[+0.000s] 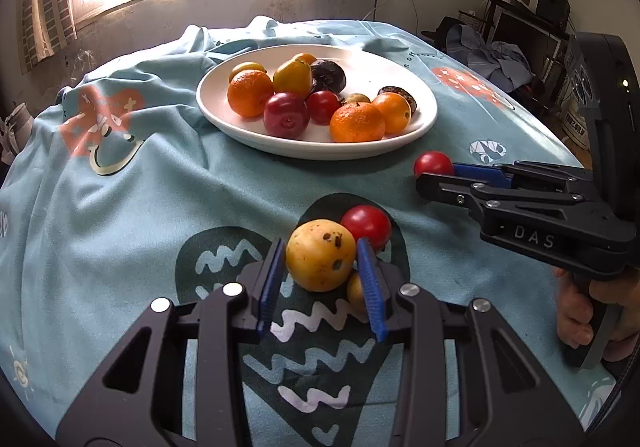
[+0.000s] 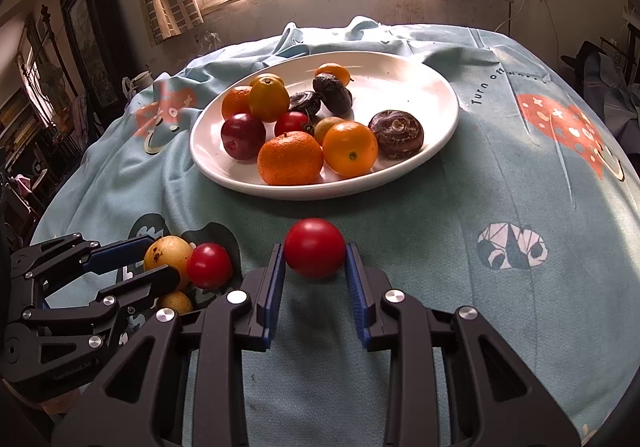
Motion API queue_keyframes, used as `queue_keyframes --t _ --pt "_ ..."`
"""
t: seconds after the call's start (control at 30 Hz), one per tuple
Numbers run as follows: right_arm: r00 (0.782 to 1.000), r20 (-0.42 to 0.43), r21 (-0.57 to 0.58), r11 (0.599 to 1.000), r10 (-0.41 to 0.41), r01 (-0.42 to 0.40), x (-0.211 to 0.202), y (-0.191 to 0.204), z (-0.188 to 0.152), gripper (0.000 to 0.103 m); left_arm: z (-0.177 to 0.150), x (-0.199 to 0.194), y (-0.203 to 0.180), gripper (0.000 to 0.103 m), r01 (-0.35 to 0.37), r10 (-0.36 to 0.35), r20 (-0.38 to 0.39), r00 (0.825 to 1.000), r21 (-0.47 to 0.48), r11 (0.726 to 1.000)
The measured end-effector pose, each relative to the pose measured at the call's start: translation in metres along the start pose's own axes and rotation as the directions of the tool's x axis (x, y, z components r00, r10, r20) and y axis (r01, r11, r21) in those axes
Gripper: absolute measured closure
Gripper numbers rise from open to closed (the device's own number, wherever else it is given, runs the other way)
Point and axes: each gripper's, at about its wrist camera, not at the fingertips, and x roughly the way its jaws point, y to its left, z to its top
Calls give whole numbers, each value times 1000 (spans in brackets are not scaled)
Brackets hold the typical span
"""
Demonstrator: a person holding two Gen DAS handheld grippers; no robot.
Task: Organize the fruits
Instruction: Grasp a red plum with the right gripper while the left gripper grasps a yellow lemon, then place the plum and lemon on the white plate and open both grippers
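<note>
The yellow fruit (image 1: 321, 255) sits between the blue pads of my left tool (image 1: 322, 279), on the cloth-covered tabletop (image 1: 160, 187) in front of the white plate (image 1: 224, 119). It looks firm, smooth and light, with brown blemishes, so I take it across its widest middle with a gentle squeeze. A red tomato (image 1: 367, 226) touches it behind, and a smaller yellow fruit (image 1: 355, 290) hides beside the right pad. My right tool (image 2: 315, 265) brackets another red tomato (image 2: 315, 253), thin-skinned and slippery, likely to bruise. Both tools are narrowed around their fruit; whether the pads actually press yet, I cannot tell.
</note>
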Motion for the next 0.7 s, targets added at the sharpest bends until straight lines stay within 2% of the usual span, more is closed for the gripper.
queue_keyframes --t 0.47,0.7 --pt "1000 17 3 1000 10 -10 -3 0 1 73 1 -6 -1 67 -38 38 29 999 0 999" --pt "997 16 -2 998 69 -69 -9 9 -4 72 1 -23 6 67 -42 45 66 997 -49 998"
